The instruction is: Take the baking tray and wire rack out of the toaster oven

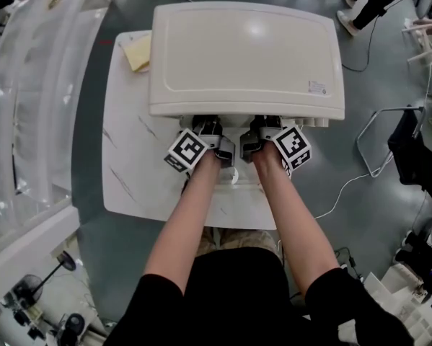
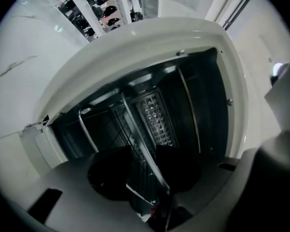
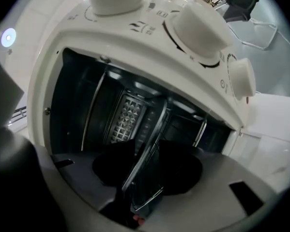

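**A:** Your left gripper (image 2: 142, 170) and right gripper (image 3: 147, 168) are side by side at the mouth of the toaster oven (image 1: 244, 56). Both are released: the pads stand apart with a metal edge running through the gap, not pinched

**B:** That edge belongs to the wire rack (image 2: 128, 132), which sits inside the oven. In your right gripper view, the dark sheet with a bright rim looks to be the baking tray (image 3: 144, 180). I can't say from here whether it lies on the rack or just under it

**A:** Expect both to be light, stiff and hard. Thin bare metal will likely be slippery against your pads, so take the front edge with one gripper either side of the middle. Bite deep enough that a cross wire or the rim's lip sits behind the pads

**B:** Mind the axis. The long side runs left to right across the opening, the short side runs back into the oven, and the front edge faces you. It looks slanted in your gripper views only because your wrists are rolled. I judge it lies level

**A:** So pull straight towards yourself along the short side, both hands evenly, or it may skew and jam against the oven's walls. The white table (image 1: 129, 171) in front could receive it
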